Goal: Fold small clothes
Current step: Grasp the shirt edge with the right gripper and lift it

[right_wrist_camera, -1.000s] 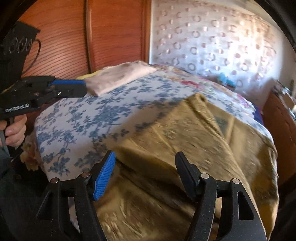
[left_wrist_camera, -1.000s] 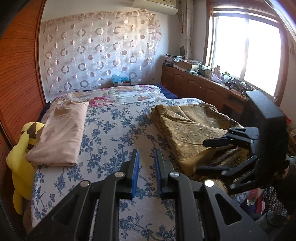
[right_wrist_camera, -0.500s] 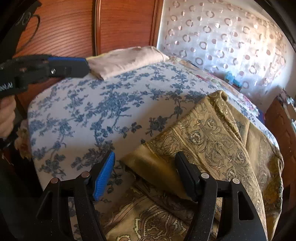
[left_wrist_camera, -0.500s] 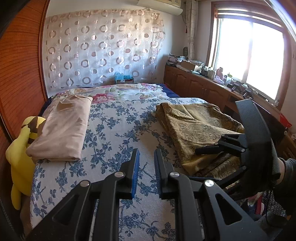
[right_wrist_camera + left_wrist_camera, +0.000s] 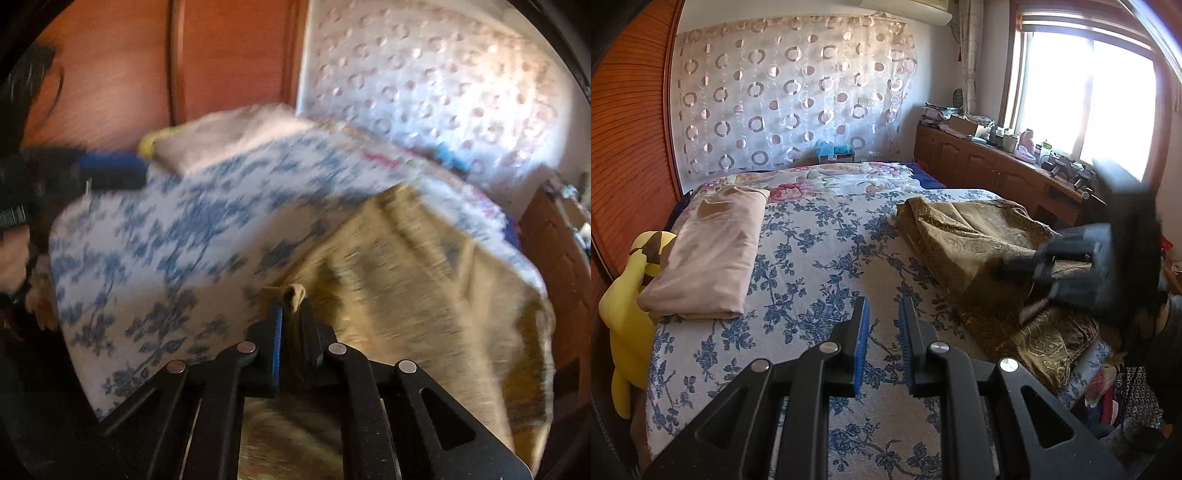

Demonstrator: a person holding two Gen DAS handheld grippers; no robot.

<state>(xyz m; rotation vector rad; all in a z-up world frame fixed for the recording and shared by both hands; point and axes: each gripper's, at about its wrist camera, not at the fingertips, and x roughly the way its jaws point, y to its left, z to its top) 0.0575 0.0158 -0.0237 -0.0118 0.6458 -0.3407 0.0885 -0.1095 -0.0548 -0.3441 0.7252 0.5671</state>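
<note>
A golden patterned cloth [image 5: 967, 240] lies rumpled on the right side of the bed, hanging over its near edge. My right gripper [image 5: 291, 310] is at the cloth's [image 5: 406, 277] near left corner, its jaws closing tight on a pinch of the fabric. In the left wrist view the right gripper [image 5: 1071, 266] shows as a dark blur over the cloth. My left gripper [image 5: 884, 306] hovers over the blue-flowered bedspread [image 5: 820, 240], blue pads a narrow gap apart with nothing between them. A folded beige cloth [image 5: 713, 251] rests at the bed's left side.
A yellow plush toy [image 5: 624, 314] leans between the bed and the wooden wall panel [image 5: 628, 147]. A long wooden cabinet [image 5: 990, 170] with clutter runs under the window at the right. Clothes lie on the floor at the lower right.
The right gripper's jaws went from wide apart to closed on the golden cloth's corner, and the gripper is moving, blurring its view. The left gripper has kept still.
</note>
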